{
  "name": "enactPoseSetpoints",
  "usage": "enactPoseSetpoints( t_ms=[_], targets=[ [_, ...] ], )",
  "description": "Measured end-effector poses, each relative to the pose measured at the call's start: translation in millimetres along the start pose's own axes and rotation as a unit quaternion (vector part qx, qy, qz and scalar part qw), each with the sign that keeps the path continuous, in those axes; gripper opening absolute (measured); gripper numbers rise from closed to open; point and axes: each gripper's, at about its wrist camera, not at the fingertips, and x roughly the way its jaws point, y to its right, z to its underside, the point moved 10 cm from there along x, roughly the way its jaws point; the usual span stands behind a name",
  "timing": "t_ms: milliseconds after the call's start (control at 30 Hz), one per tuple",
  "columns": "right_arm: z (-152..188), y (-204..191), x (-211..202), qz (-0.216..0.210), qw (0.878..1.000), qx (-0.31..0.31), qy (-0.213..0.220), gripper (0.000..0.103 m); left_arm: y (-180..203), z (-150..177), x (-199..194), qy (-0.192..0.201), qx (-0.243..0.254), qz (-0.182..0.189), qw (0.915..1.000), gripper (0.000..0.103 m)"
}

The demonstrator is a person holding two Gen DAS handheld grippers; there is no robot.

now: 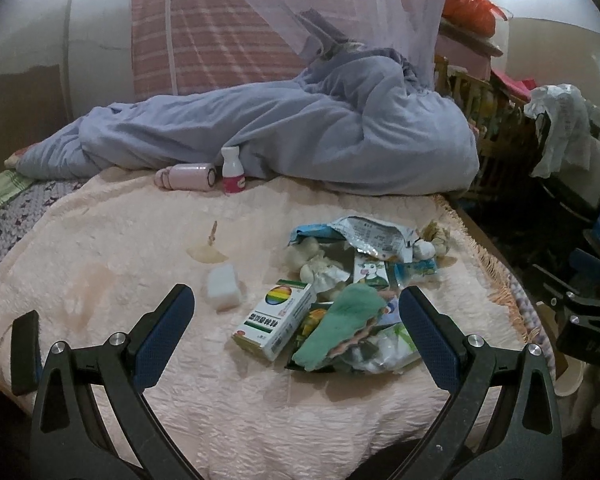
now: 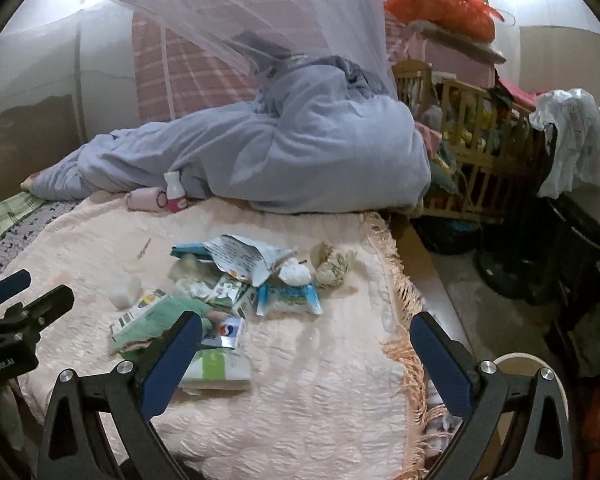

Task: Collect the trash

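The white medicine box (image 1: 274, 322) with the rainbow circle carries Chinese characters, but they stand upside down and are hard to read. A Pepsi logo shows on a small wrapper (image 2: 225, 330). The torn foil bag (image 1: 374, 236) has print too small to read.

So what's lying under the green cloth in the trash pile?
The green cloth drapes over colourful wrappers and leans on the medicine box. Whatever lies directly beneath its middle is covered.

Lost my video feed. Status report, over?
Left gripper open, empty, over medicine box. Right gripper open, empty. Trash pile uncollected on pink bedspread. Nothing blocking.
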Motion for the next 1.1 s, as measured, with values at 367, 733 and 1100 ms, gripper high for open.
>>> enactPoseSetpoints(
  t_ms=[367, 733, 1100],
  targets=[
    [-7.6, -10.9, -13.8, 0.002, 1.000, -0.018, 0.017, 0.103, -4.1, -5.9, -10.8, 0.014, -0.005, -0.004, 0.9999, 0.102],
    [-10.4, -12.5, -17.1, 0.002, 1.000, -0.018, 0.022, 0.103, -5.5, -8.8, -11.2, 0.017, -0.007, -0.010, 0.9998, 0.102],
    [-8.9, -12.7, -16.4, -0.001, 1.000, -0.015, 0.016, 0.103, -5.5, -9.0, -8.3, 0.012, -0.011, -0.013, 0.9998, 0.102]
  ],
)
